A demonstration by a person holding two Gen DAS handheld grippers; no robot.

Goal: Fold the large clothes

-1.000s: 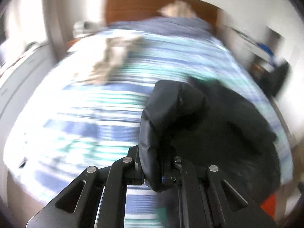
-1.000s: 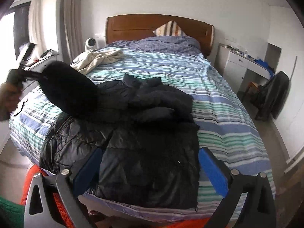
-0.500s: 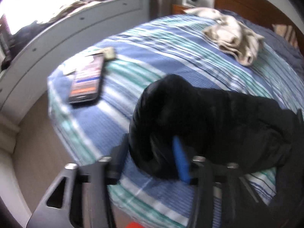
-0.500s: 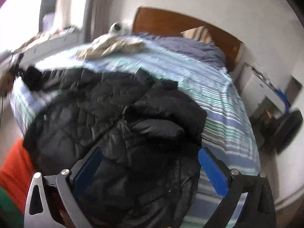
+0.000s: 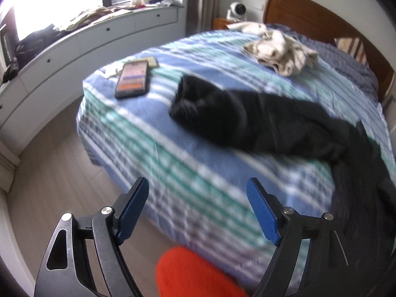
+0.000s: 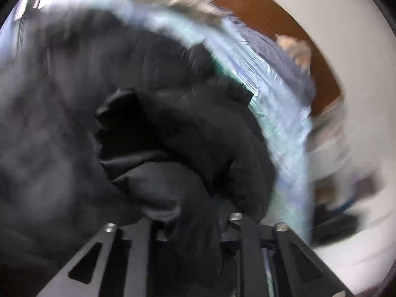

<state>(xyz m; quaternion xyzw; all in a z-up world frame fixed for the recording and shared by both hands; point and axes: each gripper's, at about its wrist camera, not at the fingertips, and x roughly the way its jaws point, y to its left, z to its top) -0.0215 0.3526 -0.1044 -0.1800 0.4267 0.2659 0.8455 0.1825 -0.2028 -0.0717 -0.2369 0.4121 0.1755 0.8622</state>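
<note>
- Holding the left gripper [image 5: 198, 185] off the near left corner of the bed [image 5: 173, 153], fingers spread wide with nothing between them; having let go of the sleeve pinched there a second ago.
- Hovering above something orange-red [image 5: 195, 272] at the near edge, too blurred to name.
- Leaving that sleeve of the black jacket [image 5: 235, 116] stretched out flat across the striped cover, cuff pointing left, well beyond the left fingertips and touching neither.
- Reading this as the left sleeve now being laid out, so that side is looking ready for a fold inward over the body.
- Clamping the right gripper [image 6: 190, 220] narrow on a bunched wad of the jacket [image 6: 173, 128], probably the other sleeve or the hem; blue pads hidden in the fabric, where half a second ago they were standing wide and empty.
- Swinging fast in the right wrist view, going by the heavy smear, so judging the right side as being lifted or dragged into place.
- Keeping the jacket's main body on the near right part of the bed, dark mass running off the right edge of the left wrist view.
- Noting a phone [image 5: 133, 79] lying screen-up on the cover just left of the cuff, close enough to be caught by a sweep of the sleeve.
- Leaving a crumpled cream cloth [image 5: 279, 49] farther back, apart from the jacket.
- Ending at the wooden headboard [image 5: 309, 17] at the far side.
</note>
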